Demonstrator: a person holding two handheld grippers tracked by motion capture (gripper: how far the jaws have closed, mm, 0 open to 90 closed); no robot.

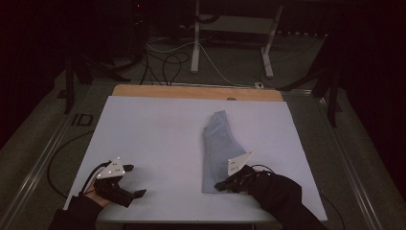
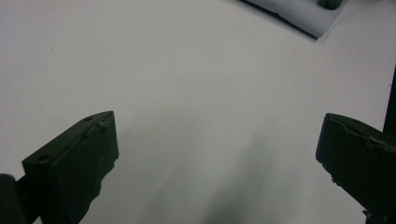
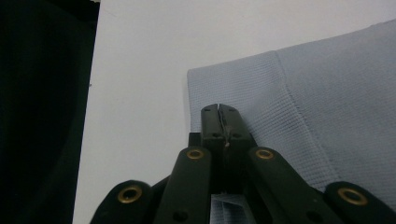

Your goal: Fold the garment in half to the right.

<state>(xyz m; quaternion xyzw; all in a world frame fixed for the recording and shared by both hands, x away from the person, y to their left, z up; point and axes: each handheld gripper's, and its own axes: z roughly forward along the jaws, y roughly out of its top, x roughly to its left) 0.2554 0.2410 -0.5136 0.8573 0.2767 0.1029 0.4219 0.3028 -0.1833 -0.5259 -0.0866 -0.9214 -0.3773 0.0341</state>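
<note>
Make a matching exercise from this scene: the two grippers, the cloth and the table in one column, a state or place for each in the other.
1. left gripper
2. right gripper
3. blue cloth
4. table

A. folded, lying right of centre
B. jaws wide apart over bare surface
C. white top with a wooden far edge
D. jaws shut on the cloth's near edge

Pairs: 1-B, 2-D, 3-A, 4-C

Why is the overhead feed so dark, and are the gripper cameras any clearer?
High view: dim, room beyond the table nearly black. Left gripper view: even light, soft shadow between open jaws. Right gripper view: sharp weave on the blue cloth, dark at left.
</note>
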